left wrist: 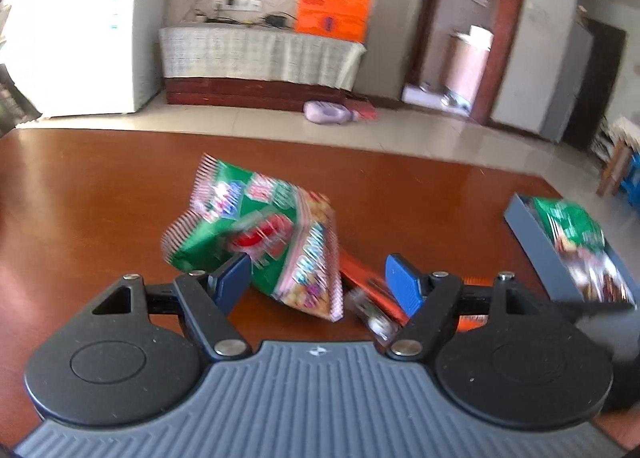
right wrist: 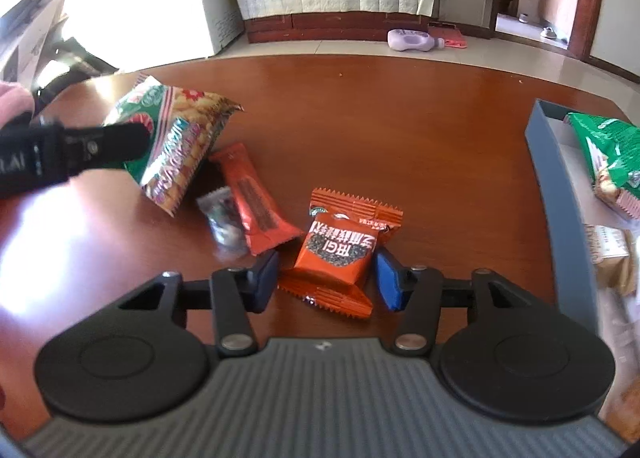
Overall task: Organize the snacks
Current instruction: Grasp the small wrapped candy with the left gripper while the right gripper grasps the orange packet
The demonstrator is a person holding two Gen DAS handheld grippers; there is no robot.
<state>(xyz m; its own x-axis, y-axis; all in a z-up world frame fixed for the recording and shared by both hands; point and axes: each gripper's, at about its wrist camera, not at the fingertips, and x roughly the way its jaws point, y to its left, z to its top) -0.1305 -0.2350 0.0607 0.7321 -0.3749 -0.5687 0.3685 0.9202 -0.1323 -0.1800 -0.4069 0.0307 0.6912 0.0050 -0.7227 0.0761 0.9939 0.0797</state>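
Observation:
A green snack bag (left wrist: 260, 234) stands tilted on the brown table (left wrist: 100, 197). My left gripper (left wrist: 320, 282) is open around it: the left finger (left wrist: 236, 278) is against the bag, the right finger (left wrist: 404, 286) is apart from it. In the right wrist view that same gripper (right wrist: 80, 145) reaches in over the bag (right wrist: 176, 145). My right gripper (right wrist: 328, 282) is low over an orange packet (right wrist: 336, 254) that lies between its fingers. The pads are close beside the packet with a small gap on the left. A second orange packet (right wrist: 356, 209) lies under it.
A red bar packet (right wrist: 256, 197) and a small clear-wrapped candy (right wrist: 224, 217) lie between the two grippers. A grey box (right wrist: 560, 197) at the right edge holds another green bag (right wrist: 608, 153) and other snacks. Beyond the table's far edge is floor with a purple bottle (right wrist: 412, 39).

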